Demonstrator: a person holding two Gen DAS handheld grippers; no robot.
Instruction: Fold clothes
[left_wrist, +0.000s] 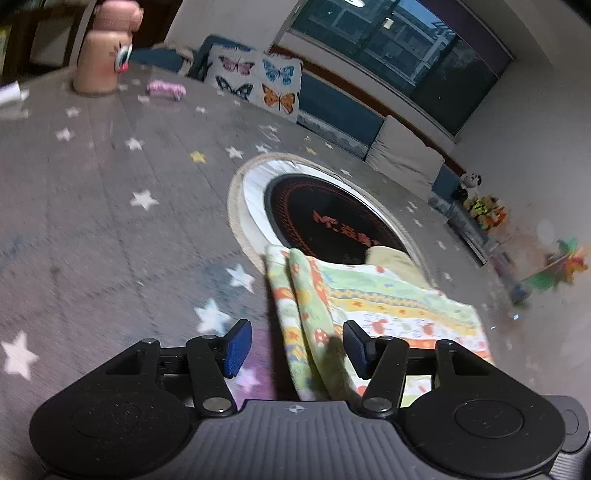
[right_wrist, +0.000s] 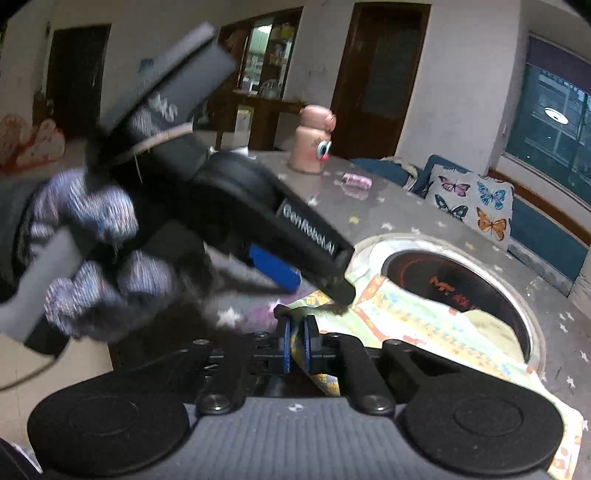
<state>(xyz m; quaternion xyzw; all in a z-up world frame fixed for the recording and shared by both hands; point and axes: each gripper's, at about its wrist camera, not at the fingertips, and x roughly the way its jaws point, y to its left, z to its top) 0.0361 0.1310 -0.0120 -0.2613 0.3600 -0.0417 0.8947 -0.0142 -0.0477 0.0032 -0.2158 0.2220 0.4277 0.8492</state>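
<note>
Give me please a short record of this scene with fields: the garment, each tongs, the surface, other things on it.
garment: patterned cloth, green, yellow and orange, partly folded, lying on the table and over the edge of the round cooktop
left tongs: open, fingers either side of the cloth's folded edge, not closed on it
right tongs: shut on the cloth's edge
surface: grey table cover with stars
other things: pink figure-shaped container; small pink item, too blurred to identify

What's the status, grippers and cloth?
Left hand-held gripper open above patterned cloth. Right hand-held gripper shut on cloth edge. Cloth overlaps round cooktop.
</note>
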